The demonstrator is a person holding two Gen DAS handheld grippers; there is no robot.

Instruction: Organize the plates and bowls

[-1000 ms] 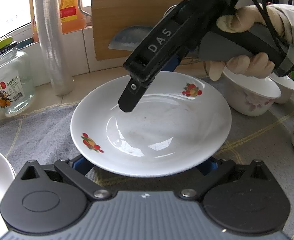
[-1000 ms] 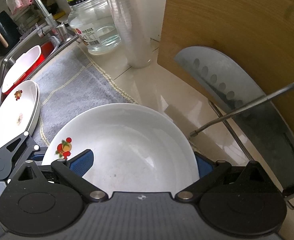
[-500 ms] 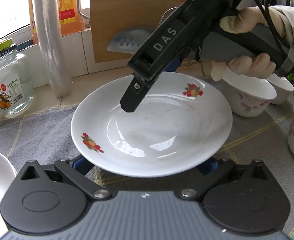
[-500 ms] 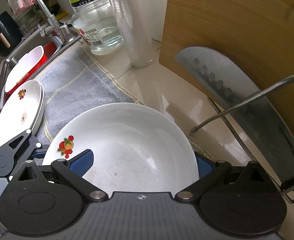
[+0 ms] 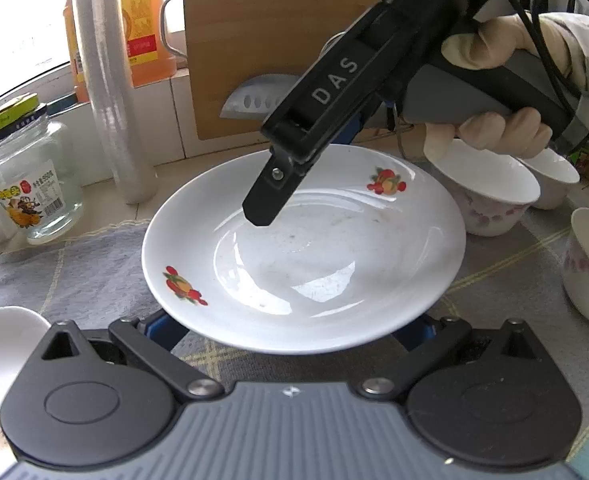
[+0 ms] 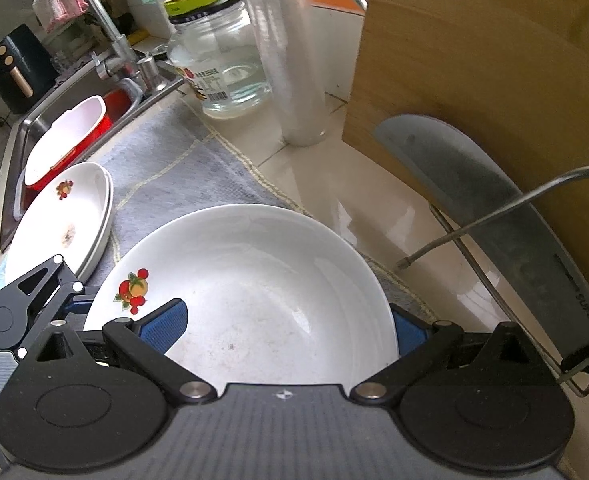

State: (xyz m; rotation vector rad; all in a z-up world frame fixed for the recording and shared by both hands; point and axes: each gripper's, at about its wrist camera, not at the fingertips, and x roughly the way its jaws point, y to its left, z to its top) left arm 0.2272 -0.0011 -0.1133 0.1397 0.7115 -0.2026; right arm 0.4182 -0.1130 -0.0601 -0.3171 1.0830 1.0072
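Plate [image 5: 334, 260], white with two fruit decals on its rim, sits between the two grippers above a grey cloth [image 5: 74, 264] that covers the counter [image 6: 334, 184]. Left gripper [image 5: 294, 320]: both blue pads sit beneath the near rim of the plate, one at each side; the jaws are spread wide, and whether the pads bear on the plate cannot be told. Right gripper [image 6: 290, 328]: it reaches over the far rim, held by a gloved hand [image 5: 490, 136]. In the right wrist view its left blue pad [image 6: 162, 322] lies over the inside of the plate near a fruit decal, and its right pad shows just outside the rim on the other side. The jaws are wide apart; whether they clamp the rim cannot be told. The plate interior carries faint brownish smears. Two more white plates [image 6: 58, 224] are stacked at the left edge of the cloth, next to a steel sink [image 6: 14, 140] that contains a red and white basin [image 6: 70, 136]. White bowls with pink flower prints [image 5: 490, 196] stand to the right of the plate. Behind it, a wooden cutting board [image 6: 494, 80] stands upright with a cleaver [image 6: 494, 208] leaning against it. A glass jar [image 5: 30, 188], a roll of clear film [image 5: 106, 92] and an orange bottle [image 5: 142, 36] stand along the tiled wall.
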